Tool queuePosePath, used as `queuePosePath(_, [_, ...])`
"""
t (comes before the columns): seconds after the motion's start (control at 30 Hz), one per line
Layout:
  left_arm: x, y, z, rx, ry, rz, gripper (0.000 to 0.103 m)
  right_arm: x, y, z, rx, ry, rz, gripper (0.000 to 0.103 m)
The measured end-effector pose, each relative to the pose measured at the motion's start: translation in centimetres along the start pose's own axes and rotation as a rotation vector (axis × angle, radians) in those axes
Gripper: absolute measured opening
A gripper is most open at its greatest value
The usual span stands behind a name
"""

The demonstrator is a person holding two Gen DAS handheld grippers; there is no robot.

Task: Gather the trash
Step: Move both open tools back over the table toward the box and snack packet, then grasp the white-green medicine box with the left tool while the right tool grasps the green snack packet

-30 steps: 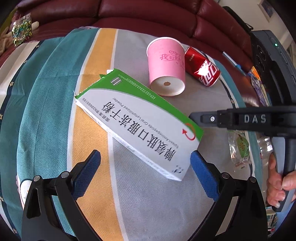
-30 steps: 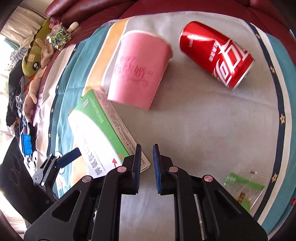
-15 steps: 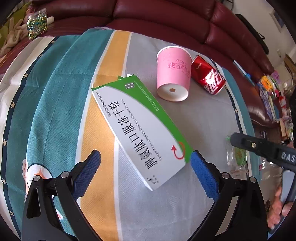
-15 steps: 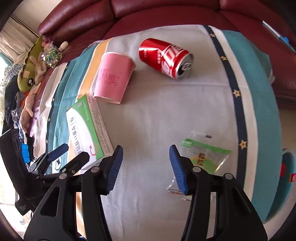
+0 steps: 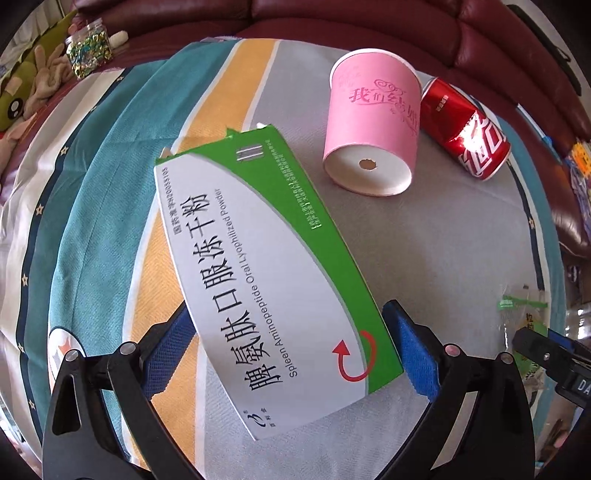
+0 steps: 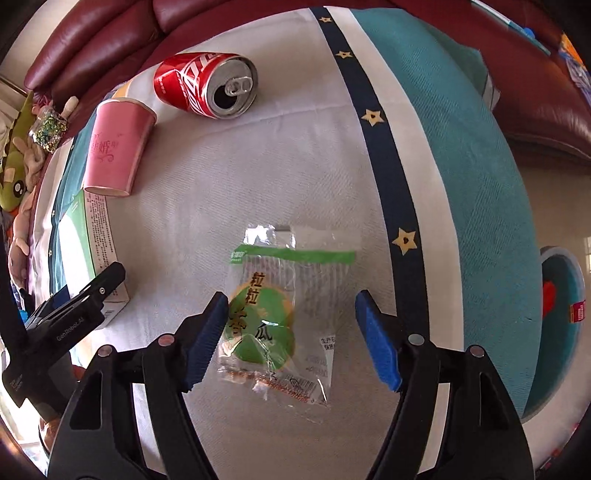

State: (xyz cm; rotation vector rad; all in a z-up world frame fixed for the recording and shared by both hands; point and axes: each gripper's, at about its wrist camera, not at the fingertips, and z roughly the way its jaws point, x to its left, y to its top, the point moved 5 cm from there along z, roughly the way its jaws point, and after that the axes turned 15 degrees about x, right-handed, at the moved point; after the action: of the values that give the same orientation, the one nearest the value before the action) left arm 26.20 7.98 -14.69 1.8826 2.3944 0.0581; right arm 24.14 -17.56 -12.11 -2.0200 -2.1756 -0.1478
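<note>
Your right gripper (image 6: 290,338), jaws opening, straddles the snack wrapper (image 6: 284,317) untouched; your left gripper (image 5: 291,354), jaws apart, straddles the medicine box (image 5: 258,266).

Home living room: maroon leather sofa (image 5: 369,22), plush toys (image 6: 14,173), striped cloth (image 5: 110,184).

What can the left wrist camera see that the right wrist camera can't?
Only the left wrist view shows the medicine box's printed face, between the left gripper's open jaws, and the hole in the pink cup's bottom. Only the right wrist view shows the red can's open top and the whole snack wrapper between the right gripper's opening jaws. Both show box, cup, can and striped cloth.
</note>
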Motion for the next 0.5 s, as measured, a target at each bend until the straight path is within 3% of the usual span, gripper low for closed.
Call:
queuePosePath(0.03, [0.2, -0.1, -0.1, 0.001, 0.001, 0.0, 0.099, 0.2, -0.1, -0.1, -0.003, 0.003, -0.009, 0.043])
queuePosePath(0.07, [0.4, -0.1, -0.2, 0.003, 0.001, -0.001, 0.099, 0.3, -0.1, -0.3, -0.006, 0.01, -0.014, 0.04])
queuePosePath(0.27, [0.9, 0.2, -0.6, -0.013, -0.01, 0.013, 0.097, 0.8, -0.6, -0.9, -0.021, 0.009, -0.029, 0.038])
queuePosePath(0.3, [0.9, 0.3, -0.7, -0.021, -0.018, 0.018, 0.086, 0.8, -0.7, -0.9, -0.018, 0.01, -0.028, 0.038])
queuePosePath(0.5, [0.5, -0.8, -1.4, -0.028, -0.037, 0.063, 0.077, 0.2, -1.6, -1.4, -0.029, 0.025, -0.021, 0.038])
